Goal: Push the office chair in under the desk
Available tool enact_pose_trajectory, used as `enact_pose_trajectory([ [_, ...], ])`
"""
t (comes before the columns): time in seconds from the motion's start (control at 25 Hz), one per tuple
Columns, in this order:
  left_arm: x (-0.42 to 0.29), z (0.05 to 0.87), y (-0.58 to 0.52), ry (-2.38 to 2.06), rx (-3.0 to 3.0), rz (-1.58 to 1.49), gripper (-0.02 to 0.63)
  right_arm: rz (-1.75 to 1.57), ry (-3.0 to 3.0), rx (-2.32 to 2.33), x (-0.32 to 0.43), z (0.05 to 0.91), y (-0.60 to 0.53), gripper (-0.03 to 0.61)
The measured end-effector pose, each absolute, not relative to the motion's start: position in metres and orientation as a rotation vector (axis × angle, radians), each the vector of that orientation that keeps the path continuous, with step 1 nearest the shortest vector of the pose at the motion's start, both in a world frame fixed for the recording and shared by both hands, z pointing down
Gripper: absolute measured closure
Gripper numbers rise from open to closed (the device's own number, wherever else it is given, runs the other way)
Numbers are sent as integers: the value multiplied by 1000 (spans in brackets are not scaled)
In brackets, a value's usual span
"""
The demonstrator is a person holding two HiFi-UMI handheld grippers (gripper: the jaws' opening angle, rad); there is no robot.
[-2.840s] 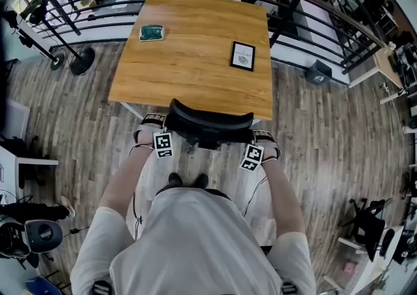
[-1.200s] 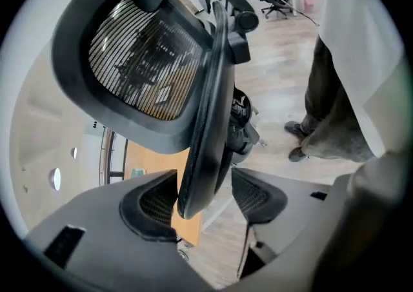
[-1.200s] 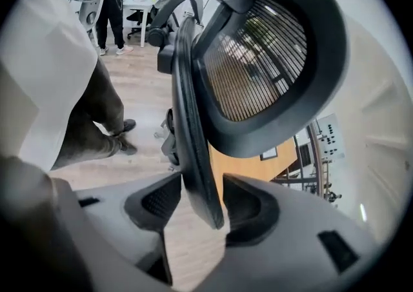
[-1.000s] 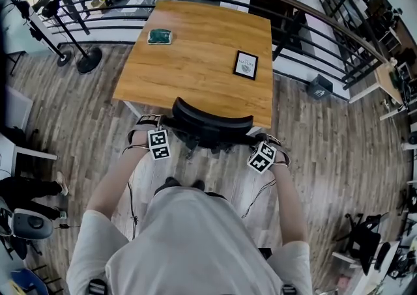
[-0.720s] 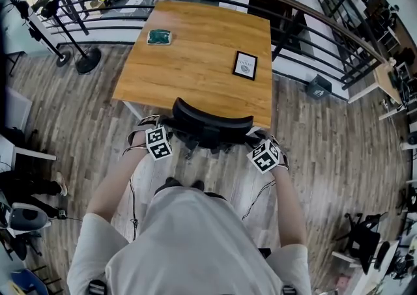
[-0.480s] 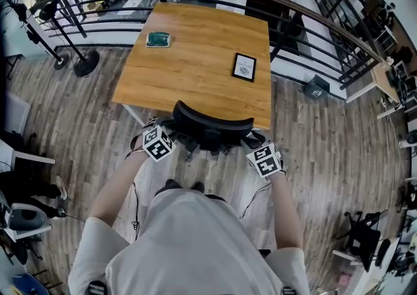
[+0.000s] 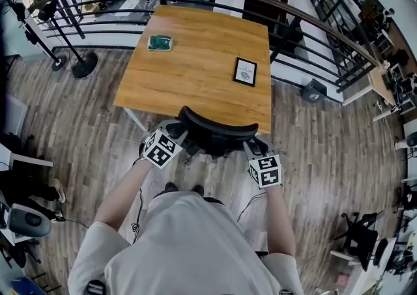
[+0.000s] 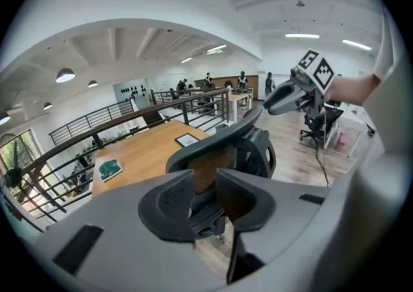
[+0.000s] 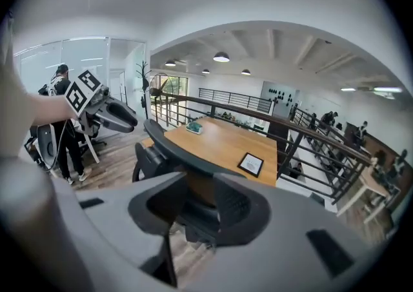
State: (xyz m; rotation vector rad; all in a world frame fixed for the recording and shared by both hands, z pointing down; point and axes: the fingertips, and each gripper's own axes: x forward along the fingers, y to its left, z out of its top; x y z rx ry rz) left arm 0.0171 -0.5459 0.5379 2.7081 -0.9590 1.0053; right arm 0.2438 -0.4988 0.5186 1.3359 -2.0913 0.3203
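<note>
A black mesh office chair (image 7: 218,132) stands at the near edge of the wooden desk (image 7: 195,59), its backrest towards me. My left gripper (image 7: 177,136) is at the backrest's left edge and my right gripper (image 7: 251,148) at its right edge. In the left gripper view the jaws (image 8: 206,197) are closing, with the chair's back rim (image 8: 219,144) seen in the narrow gap. In the right gripper view the jaws (image 9: 193,210) are also closing around the backrest edge (image 9: 161,146). I see no pad pressing on the chair.
A green object (image 7: 159,42) and a framed card (image 7: 245,71) lie on the desk. A curved black railing (image 7: 313,20) runs behind it, and a round stand base (image 7: 85,64) sits to the left. Another black chair (image 7: 361,248) stands at the lower right. The person's shoes (image 7: 182,188) are just behind the chair.
Both grippers have turned and drawn in to the backrest's two side edges, the left one moving right and up. The chair stands where it was against the desk.
</note>
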Motion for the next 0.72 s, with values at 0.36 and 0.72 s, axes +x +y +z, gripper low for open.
enact_pose_trajectory([
  [0.36, 16, 509, -534, -959, 2706, 779, 571, 266, -2192, 1488, 224, 491, -489, 547],
  [0.72, 3, 489, -538, -1005, 2700, 593, 618, 194, -2300, 1517, 207, 465, -485, 575],
])
